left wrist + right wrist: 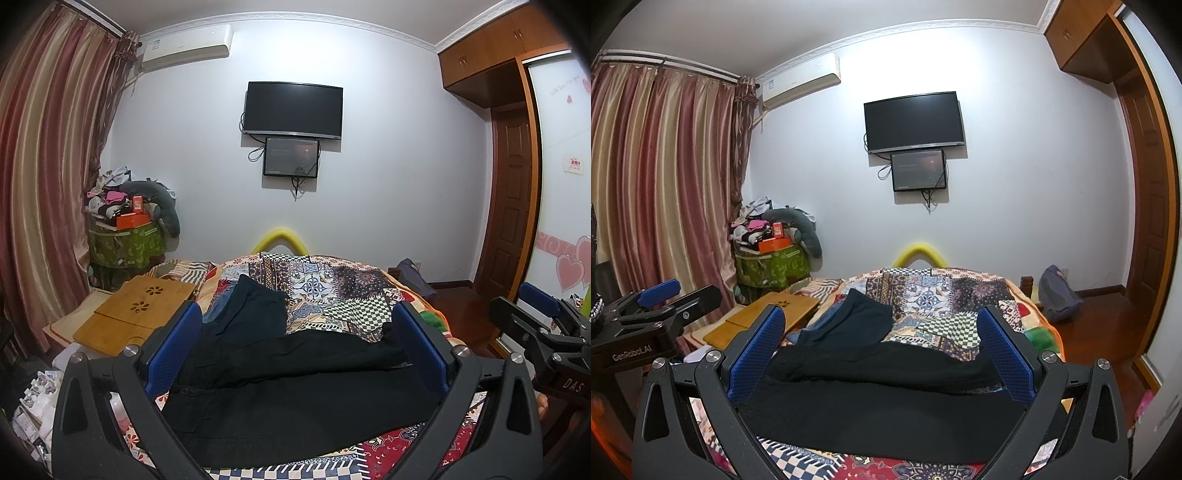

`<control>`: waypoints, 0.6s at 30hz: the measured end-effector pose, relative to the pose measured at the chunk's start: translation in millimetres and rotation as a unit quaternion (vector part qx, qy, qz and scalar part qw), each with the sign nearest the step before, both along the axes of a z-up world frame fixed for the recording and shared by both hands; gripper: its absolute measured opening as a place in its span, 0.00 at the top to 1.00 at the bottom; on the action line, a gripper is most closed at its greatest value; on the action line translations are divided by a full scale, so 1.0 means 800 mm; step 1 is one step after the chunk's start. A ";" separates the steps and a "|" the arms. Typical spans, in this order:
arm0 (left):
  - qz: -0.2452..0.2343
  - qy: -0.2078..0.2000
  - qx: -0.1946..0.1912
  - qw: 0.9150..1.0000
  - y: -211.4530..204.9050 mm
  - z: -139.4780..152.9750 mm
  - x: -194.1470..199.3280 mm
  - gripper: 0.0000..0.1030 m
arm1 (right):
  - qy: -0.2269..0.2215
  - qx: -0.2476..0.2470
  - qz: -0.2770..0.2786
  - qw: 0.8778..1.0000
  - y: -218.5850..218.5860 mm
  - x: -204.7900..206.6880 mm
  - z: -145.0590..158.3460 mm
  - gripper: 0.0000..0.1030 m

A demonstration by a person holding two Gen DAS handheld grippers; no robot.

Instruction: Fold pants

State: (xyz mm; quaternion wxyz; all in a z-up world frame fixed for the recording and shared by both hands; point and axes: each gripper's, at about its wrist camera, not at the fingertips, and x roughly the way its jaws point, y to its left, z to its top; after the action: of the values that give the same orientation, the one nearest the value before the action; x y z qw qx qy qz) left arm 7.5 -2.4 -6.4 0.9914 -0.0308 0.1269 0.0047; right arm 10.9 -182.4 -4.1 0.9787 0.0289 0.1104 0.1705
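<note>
Both tools [297,345] [881,352] gape apart above black pants [295,398] lying rumpled across the patchwork bedspread [332,291].

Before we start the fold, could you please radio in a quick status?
Left gripper and right gripper open, hovering, holding nothing. Black pants lie spread on the patterned bedspread. A dark garment lies just beyond.

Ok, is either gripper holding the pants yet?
No. The left gripper and right gripper are both open above the black pants, gripping nothing.
</note>
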 end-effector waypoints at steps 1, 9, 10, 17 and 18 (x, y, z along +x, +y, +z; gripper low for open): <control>0.000 0.000 0.000 1.000 0.001 0.000 0.000 0.00 | 0.000 0.000 0.000 1.000 0.000 0.000 0.000 0.00; 0.000 0.000 0.000 1.000 0.001 0.000 0.000 0.00 | 0.001 0.002 -0.001 1.000 0.000 -0.001 -0.002 0.00; -0.001 0.000 0.000 1.000 0.001 0.000 0.000 0.00 | 0.002 0.002 -0.001 1.000 0.000 -0.001 -0.002 0.00; -0.003 0.003 -0.001 1.000 0.003 -0.002 0.005 0.00 | 0.009 0.005 -0.004 1.000 -0.001 0.004 -0.006 0.00; -0.002 0.003 -0.001 1.000 0.004 -0.003 0.004 0.00 | 0.010 0.005 -0.004 1.000 0.000 0.006 -0.008 0.00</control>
State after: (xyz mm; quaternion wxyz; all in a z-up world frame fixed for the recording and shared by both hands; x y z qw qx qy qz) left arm 11.0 0.5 -8.5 0.9910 -0.0313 0.1300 0.0022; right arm 15.5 -182.2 -10.5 0.9782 0.0357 0.1193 0.1664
